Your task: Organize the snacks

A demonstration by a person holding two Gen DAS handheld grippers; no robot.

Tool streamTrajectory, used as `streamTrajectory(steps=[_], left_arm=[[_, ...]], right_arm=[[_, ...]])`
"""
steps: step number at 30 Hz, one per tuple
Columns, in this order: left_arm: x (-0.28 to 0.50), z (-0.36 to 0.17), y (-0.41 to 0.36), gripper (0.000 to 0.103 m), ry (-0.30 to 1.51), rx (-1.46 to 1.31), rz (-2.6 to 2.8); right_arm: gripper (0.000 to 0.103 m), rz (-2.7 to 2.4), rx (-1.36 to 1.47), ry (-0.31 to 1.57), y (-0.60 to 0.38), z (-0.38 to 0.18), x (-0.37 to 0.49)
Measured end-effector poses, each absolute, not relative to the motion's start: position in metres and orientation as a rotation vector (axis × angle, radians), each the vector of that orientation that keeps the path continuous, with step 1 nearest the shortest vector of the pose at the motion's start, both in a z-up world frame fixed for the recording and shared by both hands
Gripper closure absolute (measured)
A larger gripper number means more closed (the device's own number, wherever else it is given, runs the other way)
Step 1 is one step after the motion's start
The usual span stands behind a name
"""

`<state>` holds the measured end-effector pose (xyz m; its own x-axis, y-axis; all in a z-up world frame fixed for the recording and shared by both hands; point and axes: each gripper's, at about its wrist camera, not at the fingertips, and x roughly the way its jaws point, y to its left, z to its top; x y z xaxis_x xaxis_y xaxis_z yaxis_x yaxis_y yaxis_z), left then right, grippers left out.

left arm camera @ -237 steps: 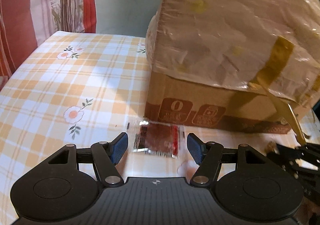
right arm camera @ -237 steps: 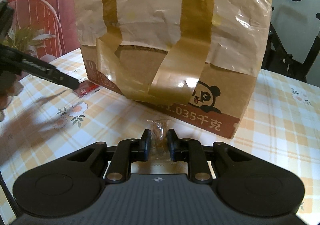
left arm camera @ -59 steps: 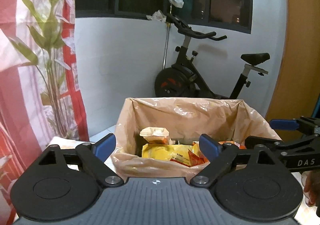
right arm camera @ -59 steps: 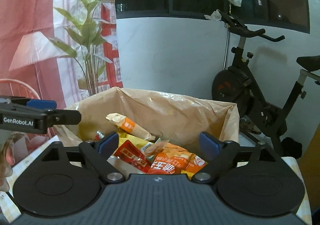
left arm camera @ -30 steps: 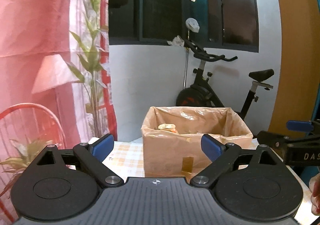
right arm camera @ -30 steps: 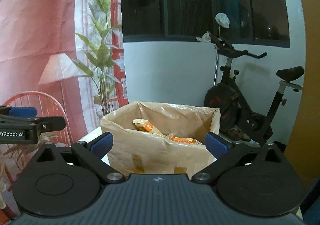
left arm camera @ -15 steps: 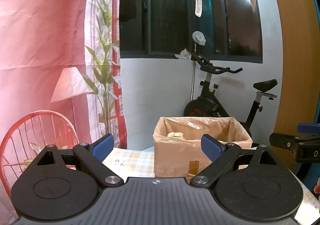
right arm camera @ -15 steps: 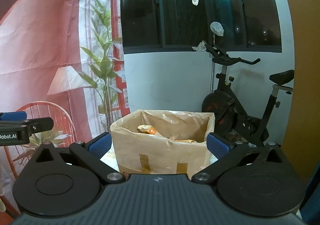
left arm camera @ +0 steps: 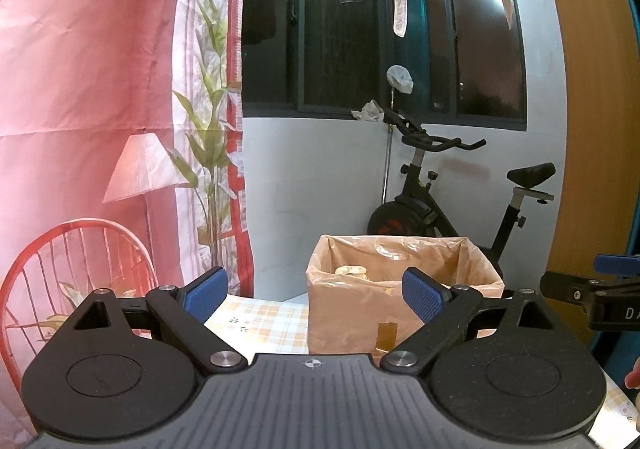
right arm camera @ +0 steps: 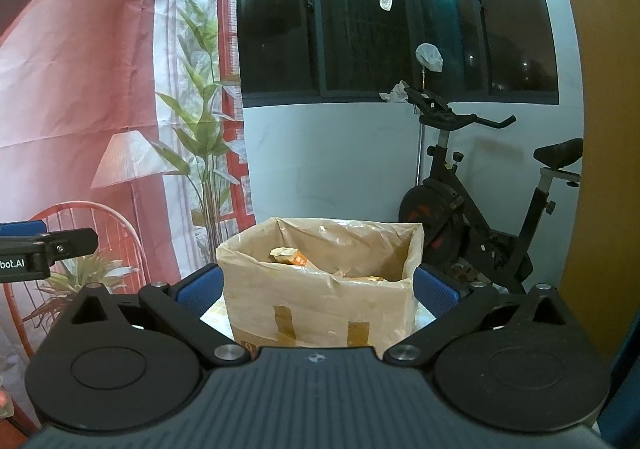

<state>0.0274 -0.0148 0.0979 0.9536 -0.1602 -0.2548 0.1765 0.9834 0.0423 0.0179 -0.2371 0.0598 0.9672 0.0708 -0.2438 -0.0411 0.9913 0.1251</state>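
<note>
The lined cardboard box [right arm camera: 320,289] sits on the checked table [left arm camera: 264,317] with snack packets [right arm camera: 286,255] inside, well ahead of my left gripper [left arm camera: 316,291] and right gripper [right arm camera: 316,289], both spread wide and empty, so I judge the packing done and next only a check for strays.

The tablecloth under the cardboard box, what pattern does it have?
The tablecloth has an orange and white check with small flowers, best seen in the left wrist view.
</note>
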Motion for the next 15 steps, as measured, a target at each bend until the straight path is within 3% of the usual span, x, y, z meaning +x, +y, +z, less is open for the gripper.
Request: streamTrajectory(steps=[15], left_arm=[[0.0268,0.0992,-0.0134,0.008,0.255,0.059,-0.172]], right_arm=[[0.0,0.067,0.114,0.252,-0.2352,0.0588,0.0158]])
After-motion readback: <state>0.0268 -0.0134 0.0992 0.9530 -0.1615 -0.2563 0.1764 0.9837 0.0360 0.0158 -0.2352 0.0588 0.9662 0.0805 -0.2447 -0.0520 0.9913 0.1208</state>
